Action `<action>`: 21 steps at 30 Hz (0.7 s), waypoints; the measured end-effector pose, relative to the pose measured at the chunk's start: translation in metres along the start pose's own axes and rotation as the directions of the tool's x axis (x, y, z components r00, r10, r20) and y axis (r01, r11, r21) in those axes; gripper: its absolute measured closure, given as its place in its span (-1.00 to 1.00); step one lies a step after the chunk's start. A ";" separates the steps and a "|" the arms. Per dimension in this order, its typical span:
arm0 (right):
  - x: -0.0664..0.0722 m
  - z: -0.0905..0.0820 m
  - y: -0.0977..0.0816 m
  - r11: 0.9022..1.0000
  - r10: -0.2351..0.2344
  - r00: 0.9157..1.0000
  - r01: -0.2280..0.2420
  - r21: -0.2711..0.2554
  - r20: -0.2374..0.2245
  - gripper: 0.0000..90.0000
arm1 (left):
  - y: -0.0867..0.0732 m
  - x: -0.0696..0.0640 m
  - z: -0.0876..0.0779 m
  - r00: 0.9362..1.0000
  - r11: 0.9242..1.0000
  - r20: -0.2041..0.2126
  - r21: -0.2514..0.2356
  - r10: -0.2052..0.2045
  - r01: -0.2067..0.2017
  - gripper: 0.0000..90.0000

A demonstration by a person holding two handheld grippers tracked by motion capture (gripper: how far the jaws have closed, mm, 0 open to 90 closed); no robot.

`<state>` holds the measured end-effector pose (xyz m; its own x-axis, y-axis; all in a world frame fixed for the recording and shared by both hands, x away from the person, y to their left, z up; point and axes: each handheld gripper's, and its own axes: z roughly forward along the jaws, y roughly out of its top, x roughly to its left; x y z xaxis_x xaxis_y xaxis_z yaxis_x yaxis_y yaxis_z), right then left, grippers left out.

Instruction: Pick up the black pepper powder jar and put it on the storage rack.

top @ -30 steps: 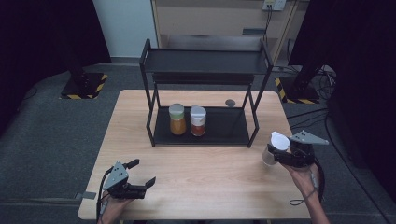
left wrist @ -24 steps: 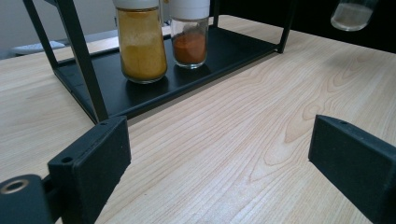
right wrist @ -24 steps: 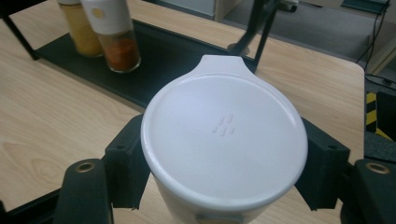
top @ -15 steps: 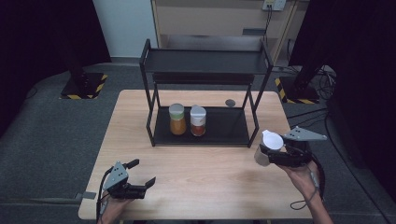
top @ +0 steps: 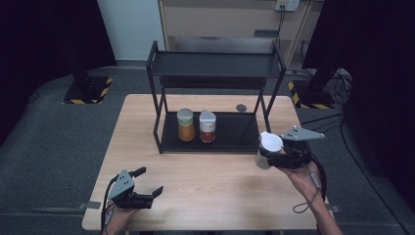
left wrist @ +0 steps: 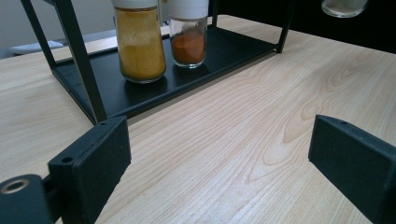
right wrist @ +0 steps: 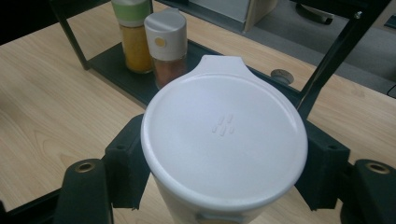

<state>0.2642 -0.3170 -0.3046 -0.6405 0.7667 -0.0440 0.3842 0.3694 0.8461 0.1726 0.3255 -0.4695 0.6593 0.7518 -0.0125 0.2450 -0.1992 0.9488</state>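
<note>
Rack (top: pixel 215 78), lower shelf: two spice jars (top: pixel 196 126) placed. Third, white-lidded jar (top: pixel 268 148): gripped in right tool (top: pixel 270 155) above desk (top: pixel 215 196), probably shelf-bound. Left tool (top: pixel 150 183): wide, empty.

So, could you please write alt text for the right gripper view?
The right gripper is closed on a white-lidded jar, seen from above with a black jaw on either side. Behind it, a yellow spice jar and a red spice jar stand on the lower tray of a black rack on a wooden table.
</note>
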 end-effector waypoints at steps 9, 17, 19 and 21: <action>0.005 0.020 0.017 1.000 -0.017 1.000 0.017 0.008 -0.016 -0.30 | 0.000 0.000 0.000 1.000 1.000 0.001 -0.001 -0.001 0.001 -0.88; 0.007 0.042 0.028 1.000 0.001 1.000 -0.001 0.011 -0.013 -0.30 | 0.000 0.001 0.000 1.000 1.000 0.002 -0.003 -0.002 0.002 -0.88; 0.008 0.048 0.032 1.000 0.006 1.000 -0.006 0.014 -0.008 -0.30 | 0.000 0.001 0.000 1.000 1.000 0.002 -0.003 -0.002 0.002 -0.88; 0.008 0.055 0.035 1.000 0.008 1.000 -0.008 0.012 -0.003 -0.30 | 0.000 0.001 0.000 1.000 1.000 0.002 -0.004 -0.003 0.003 -0.88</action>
<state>0.3092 -0.2687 -0.3046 -0.6398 0.7677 -0.0358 0.3969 0.3699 0.8400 0.1727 0.3264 -0.4698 0.6604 0.7508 -0.0157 0.2440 -0.1948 0.9500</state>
